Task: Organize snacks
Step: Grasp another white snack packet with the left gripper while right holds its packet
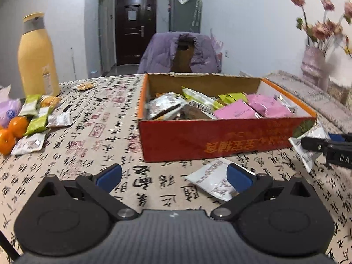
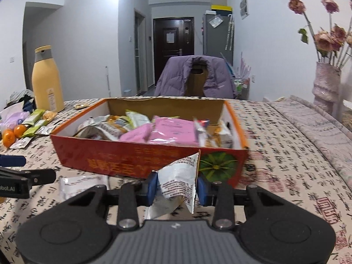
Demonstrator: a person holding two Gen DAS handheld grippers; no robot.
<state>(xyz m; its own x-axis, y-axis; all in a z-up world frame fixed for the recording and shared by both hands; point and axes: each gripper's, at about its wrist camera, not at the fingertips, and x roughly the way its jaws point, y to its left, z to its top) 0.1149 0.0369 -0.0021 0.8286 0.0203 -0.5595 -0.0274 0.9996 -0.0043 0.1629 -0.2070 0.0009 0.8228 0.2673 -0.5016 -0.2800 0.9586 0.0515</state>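
A red cardboard box (image 1: 198, 136) (image 2: 132, 156) on the table holds several snack packets, pink, green and silver. My right gripper (image 2: 177, 187) is shut on a white snack packet (image 2: 178, 182) and holds it in front of the box's near wall; it shows at the right edge of the left wrist view (image 1: 305, 147). My left gripper (image 1: 173, 176) is open and empty above the table, with a second white packet (image 1: 213, 181) lying by its right finger. That packet shows in the right wrist view (image 2: 74, 186).
Loose green and white packets (image 1: 37, 118) and oranges (image 1: 13, 132) lie at the table's left by a yellow bottle (image 1: 36, 59). A chair with a purple jacket (image 1: 180, 52) stands behind the table. A vase of flowers (image 2: 325, 83) stands at the right.
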